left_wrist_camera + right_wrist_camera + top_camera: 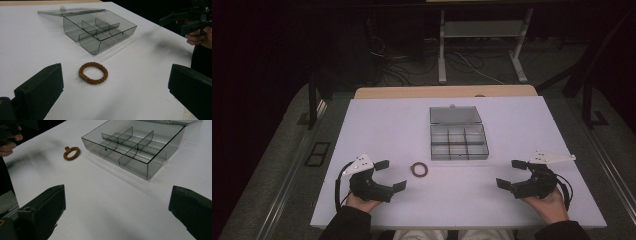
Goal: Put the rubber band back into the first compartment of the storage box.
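A white tabletop (512,120) is lying over a wooden table edge, with a dark room, grey floor, cables and a white table frame (482,30) sitting beyond it. A smoky clear compartment box (458,141) is resting near the middle, its hinged lid (455,115) lying flat open behind it. A brown braided ring (419,169) is lying flat just in front-left of the box, apart from it. The left gripper (391,175) is hovering near the ring, jaws spread wide, gripping nothing. The right gripper (511,173) is hovering at the right, jaws likewise wide and empty.
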The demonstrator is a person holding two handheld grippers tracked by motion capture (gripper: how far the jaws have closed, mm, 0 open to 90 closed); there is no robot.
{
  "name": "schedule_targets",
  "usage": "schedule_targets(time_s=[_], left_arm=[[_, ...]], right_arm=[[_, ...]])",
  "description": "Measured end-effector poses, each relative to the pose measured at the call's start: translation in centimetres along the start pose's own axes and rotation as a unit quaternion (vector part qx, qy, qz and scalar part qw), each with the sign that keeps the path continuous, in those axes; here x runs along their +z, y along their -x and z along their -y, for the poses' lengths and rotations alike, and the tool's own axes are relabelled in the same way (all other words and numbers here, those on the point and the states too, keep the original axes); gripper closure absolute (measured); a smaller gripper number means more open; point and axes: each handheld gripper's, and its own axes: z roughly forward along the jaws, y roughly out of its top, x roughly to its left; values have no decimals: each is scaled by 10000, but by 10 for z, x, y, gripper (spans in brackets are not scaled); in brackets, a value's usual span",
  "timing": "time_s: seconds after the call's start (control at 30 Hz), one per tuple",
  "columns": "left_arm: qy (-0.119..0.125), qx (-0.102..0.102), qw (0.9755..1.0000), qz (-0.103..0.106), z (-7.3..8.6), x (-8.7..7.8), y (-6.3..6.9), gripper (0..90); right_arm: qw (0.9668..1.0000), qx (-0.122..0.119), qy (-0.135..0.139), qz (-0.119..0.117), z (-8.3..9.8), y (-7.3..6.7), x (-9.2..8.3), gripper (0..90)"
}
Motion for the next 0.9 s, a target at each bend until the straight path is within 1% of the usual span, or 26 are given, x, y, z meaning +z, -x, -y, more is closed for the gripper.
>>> schedule_targets(time_s=[0.17, 0.2, 0.5, 0.57, 0.73, 0.83, 0.87, 0.9], left_arm=[[14, -7, 10000, 6, 0, -1, 0, 0], [14, -7, 10000, 6, 0, -1, 0, 0], [25, -31, 10000, 34, 1, -2, 1, 0], [15, -36, 10000, 41, 1, -1, 1, 0], [-67, 26, 10000, 66, 0, -1, 3, 0], [-93, 28, 9999, 77, 0, 0, 3, 0], [-86, 10, 9999, 121, 0, 0, 3, 0], [-86, 10, 9999, 121, 0, 0, 3, 0]], right_arm=[[9999, 30, -87, -57, 0, 1, 2, 2], [9999, 3, -87, -56, 1, 1, 2, 2], [9999, 33, -129, -72, 2, 1, 3, 2], [9999, 12, -152, -67, 3, 2, 3, 2], [9999, 12, -153, -66, 3, 2, 3, 2], [9998, 41, -162, -61, 4, 2, 1, 3], [9998, 61, -166, -60, 4, 2, 1, 2], [9998, 74, -169, -47, 4, 2, 0, 3]])
